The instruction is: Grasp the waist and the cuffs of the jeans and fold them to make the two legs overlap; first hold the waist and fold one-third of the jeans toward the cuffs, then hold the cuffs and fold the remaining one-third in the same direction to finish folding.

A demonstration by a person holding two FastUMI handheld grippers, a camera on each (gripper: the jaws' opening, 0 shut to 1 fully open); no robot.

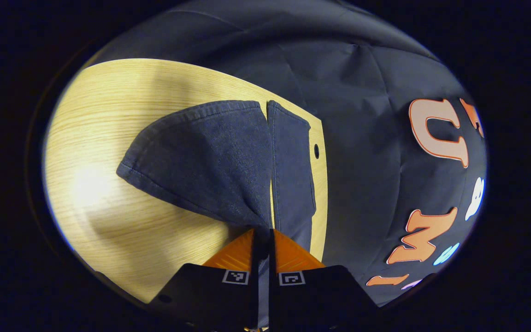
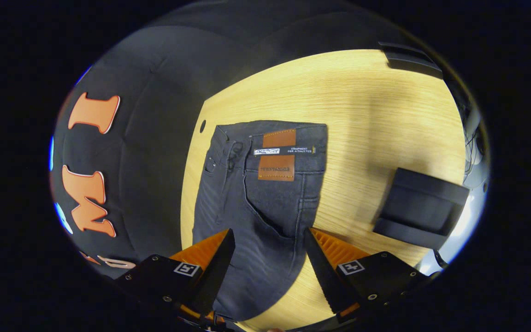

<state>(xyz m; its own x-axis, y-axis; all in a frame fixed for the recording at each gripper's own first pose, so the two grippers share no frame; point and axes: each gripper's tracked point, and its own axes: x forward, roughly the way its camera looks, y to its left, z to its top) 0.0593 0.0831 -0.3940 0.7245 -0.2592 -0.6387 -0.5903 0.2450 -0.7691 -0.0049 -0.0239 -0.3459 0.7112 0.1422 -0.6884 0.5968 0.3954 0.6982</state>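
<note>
Dark denim jeans [image 1: 210, 157] lie on the pale wooden table [image 1: 109, 115]. In the left gripper view the two leg ends spread away from me, their hemmed cuffs [image 1: 215, 107] at the far side. My left gripper [image 1: 263, 237] is shut on a pinch of the denim where the two legs meet. In the right gripper view the waist end of the jeans [image 2: 265, 193] lies flat with a brown leather patch [image 2: 277, 159] near the waistband. My right gripper [image 2: 269, 251] hovers open over the hip area, one finger on each side of the cloth, nothing pressed between them.
A black box-like object [image 2: 420, 207] sits on the table [image 2: 362, 115] right of the waist. Another dark object [image 2: 408, 57] is at the far corner. The table edge with a small hole [image 2: 202, 125] runs along the black cloth wall [image 2: 145, 138].
</note>
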